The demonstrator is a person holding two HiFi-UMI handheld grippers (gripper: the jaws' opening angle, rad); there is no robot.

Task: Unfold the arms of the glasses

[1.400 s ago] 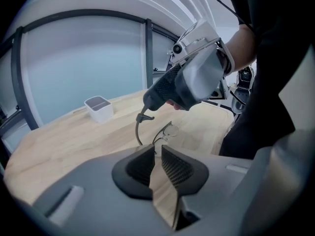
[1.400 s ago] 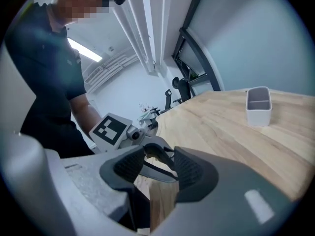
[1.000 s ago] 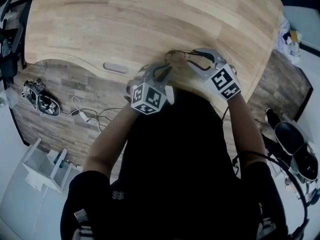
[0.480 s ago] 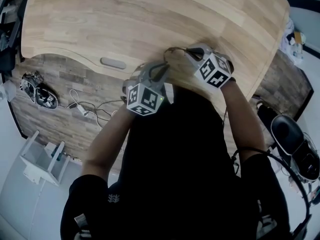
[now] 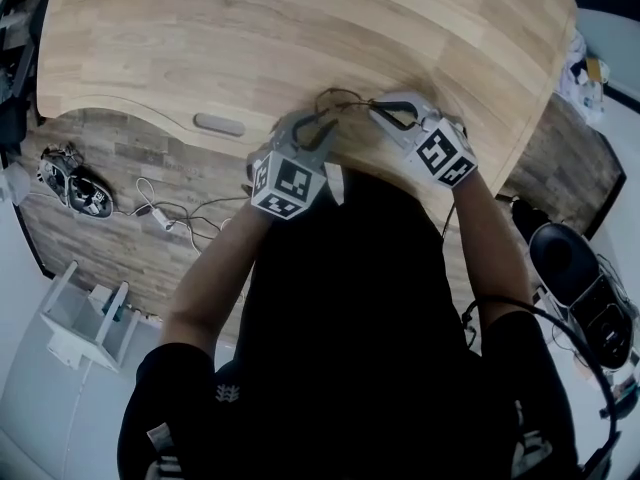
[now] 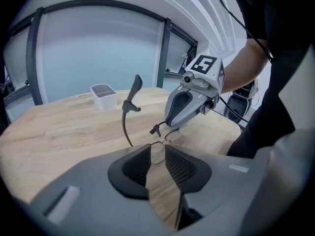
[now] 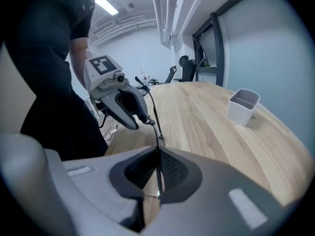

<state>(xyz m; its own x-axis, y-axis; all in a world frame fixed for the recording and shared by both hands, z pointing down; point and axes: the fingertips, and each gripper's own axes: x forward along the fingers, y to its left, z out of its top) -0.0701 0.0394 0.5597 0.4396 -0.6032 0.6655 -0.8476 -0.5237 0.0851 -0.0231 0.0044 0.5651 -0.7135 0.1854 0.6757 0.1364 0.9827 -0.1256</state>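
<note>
- The glasses [image 6: 162,140] are at the near edge of the table [image 5: 250,38], right in front of the person, between the two grippers.
- The right gripper [image 7: 157,163] is clamped on one thin arm [image 7: 155,132] of the glasses. Its jaws are closed tight, and the wire runs out from them toward the tip of the other gripper.
- The left gripper [image 6: 157,154] has just been opening. Its jaws stand apart with a lens rim between the tips, and the pads are not pressing on it.
- The other arm [image 6: 134,88] sticks up from the frame, curved, with its dark earpiece uppermost.
- A white tub [image 6: 104,96] sits farther back on the table, well apart from the glasses.
</note>
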